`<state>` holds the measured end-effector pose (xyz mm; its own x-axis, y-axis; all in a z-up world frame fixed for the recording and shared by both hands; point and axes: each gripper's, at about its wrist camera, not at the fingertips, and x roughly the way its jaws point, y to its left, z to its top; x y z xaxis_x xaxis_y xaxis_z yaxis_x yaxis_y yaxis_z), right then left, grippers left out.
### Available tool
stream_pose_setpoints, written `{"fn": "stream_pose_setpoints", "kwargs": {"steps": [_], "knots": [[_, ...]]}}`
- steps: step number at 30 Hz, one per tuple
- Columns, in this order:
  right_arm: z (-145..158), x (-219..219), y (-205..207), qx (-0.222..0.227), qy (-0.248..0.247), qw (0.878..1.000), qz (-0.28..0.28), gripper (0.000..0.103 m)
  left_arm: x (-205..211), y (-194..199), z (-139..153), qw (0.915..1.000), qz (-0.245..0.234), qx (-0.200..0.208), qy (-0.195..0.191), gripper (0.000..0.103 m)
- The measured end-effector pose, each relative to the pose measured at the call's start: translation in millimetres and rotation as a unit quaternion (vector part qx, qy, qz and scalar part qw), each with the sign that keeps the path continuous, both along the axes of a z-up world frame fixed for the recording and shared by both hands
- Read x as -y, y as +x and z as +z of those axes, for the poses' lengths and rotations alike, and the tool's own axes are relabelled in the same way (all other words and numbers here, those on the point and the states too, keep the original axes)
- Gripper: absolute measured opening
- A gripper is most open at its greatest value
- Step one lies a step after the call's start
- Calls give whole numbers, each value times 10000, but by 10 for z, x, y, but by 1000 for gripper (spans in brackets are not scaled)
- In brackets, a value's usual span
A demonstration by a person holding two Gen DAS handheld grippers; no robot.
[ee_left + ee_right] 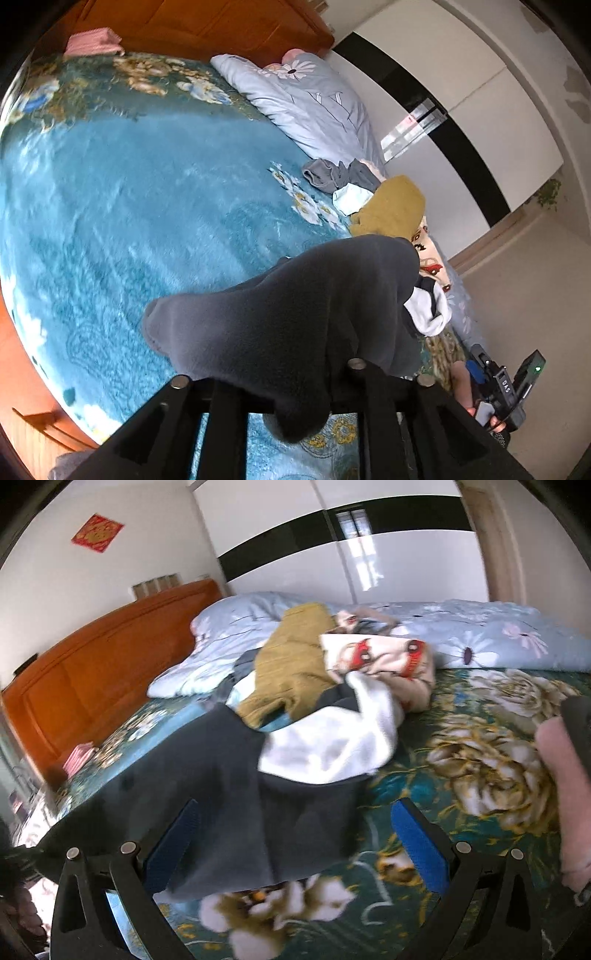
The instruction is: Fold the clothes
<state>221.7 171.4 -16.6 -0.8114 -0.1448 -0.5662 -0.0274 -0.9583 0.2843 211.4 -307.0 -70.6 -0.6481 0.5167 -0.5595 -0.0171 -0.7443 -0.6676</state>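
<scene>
Left gripper [291, 391]: we see a fold of the dark grey fleece garment [295, 306] draped over our fingers and hanging between them; the cloth hides the pads, so we cannot tell whether they press on it.
Right gripper [295, 845]: our jaws stand wide apart, blue pads [421, 845] on either side of the garment's edge and not touching it (nothing gripped here).
Dark grey fleece garment: on the bed, stretching from our left gripper toward the pile of clothes.
Pile of clothes: a mustard-yellow knit [295, 664], a white garment [332, 742] and a cream car-print piece [384, 657] heaped just beyond the fleece.
Bed: a blue floral blanket [147, 206] covers it, with a pale blue daisy-print duvet [498, 635] bunched along the far side.
Headboard [92, 686]: orange-brown wood.
Wardrobe [388, 554]: white with a black band, behind the bed.
</scene>
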Motion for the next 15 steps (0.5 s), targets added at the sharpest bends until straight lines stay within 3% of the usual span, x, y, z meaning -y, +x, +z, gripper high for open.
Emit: {"fn": "stream_pose_setpoints", "kwargs": {"steps": [2, 6, 9, 11, 14, 15], "knots": [[9, 72, -17, 29, 3, 9998, 178, 103, 111, 10, -83, 9995, 133, 149, 244, 51], [-19, 176, -87, 197, -58, 9993, 321, 103, 345, -13, -243, 9944, 330, 366, 933, 59], [-66, 191, -86, 335, -280, 9987, 248, 103, 480, -127, -386, 9866, 534, 542, 1447, 60], [-132, 214, -38, 465, -180, 9987, 129, 103, 557, -192, -501, 9777, 788, 693, 1819, 60], [-241, 205, 51, 658, -212, 9976, 22, 103, 583, -235, -577, 9702, 1033, 672, 2087, 58], [-279, 189, 84, 736, -274, 9969, 4, 103, 565, -237, -550, 9718, 1068, 592, 2020, 46]]}}
